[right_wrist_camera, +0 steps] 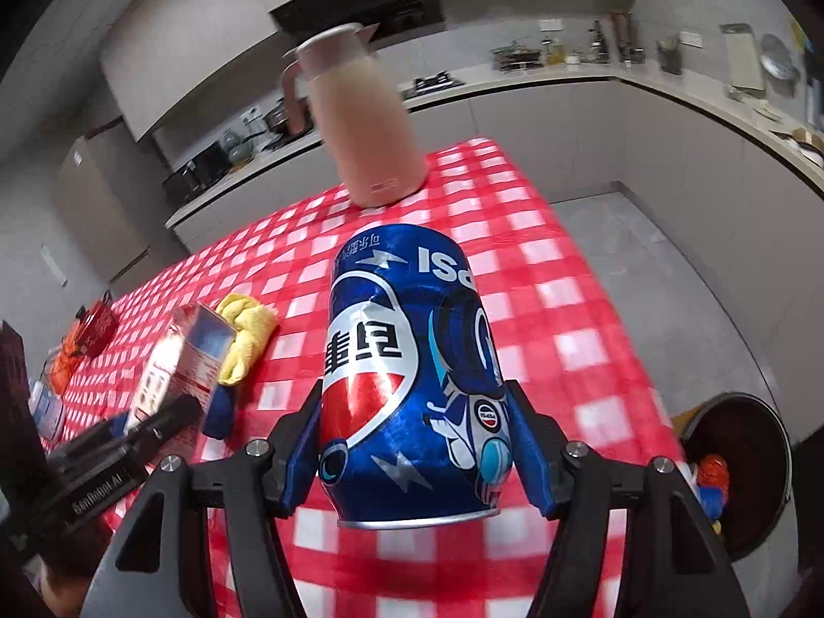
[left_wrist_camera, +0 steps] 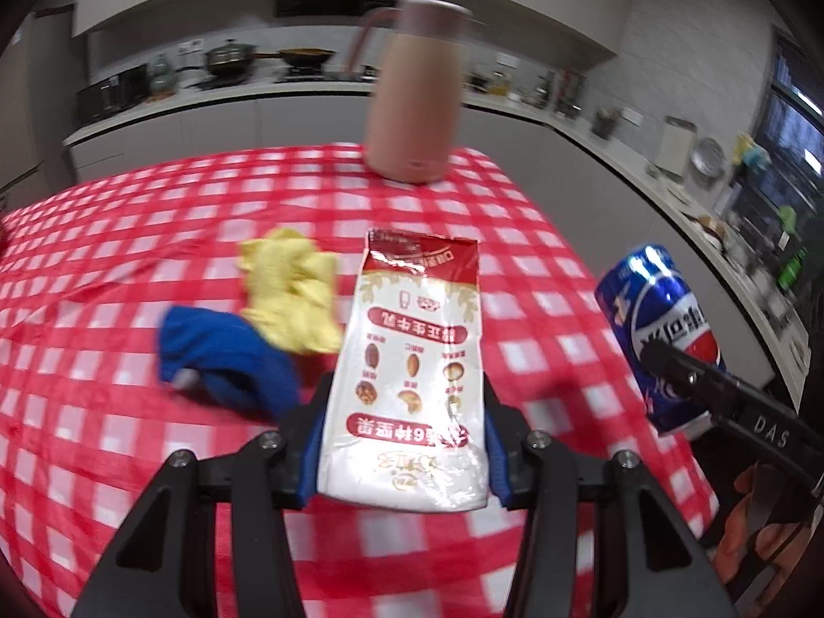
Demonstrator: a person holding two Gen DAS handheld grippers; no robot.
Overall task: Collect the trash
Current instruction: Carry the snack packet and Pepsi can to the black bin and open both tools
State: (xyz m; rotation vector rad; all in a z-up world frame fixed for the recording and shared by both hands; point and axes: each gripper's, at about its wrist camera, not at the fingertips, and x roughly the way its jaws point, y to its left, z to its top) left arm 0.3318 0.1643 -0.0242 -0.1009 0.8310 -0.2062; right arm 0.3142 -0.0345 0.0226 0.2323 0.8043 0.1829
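right tongs (right_wrist_camera: 417,443) pinching cola can (right_wrist_camera: 412,360), axis forward | left tongs (left_wrist_camera: 407,438) pinching snack packet (left_wrist_camera: 412,360) | bin (right_wrist_camera: 736,468) off bench's right edge, right hand nearer

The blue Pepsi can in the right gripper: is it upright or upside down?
Upside down. The blue Pepsi can sits between the right gripper's blue pads with its logo and lettering inverted in the right wrist view.

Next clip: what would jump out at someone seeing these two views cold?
The blue Pepsi can, clamped upside down in the right hand-held gripper, fills the right wrist view. In the left wrist view, a white-and-red nut snack pouch is pinched in the left hand-held gripper above the red-and-white checked tablecloth. Behind both stands a tall pink thermos jug at the far table edge.
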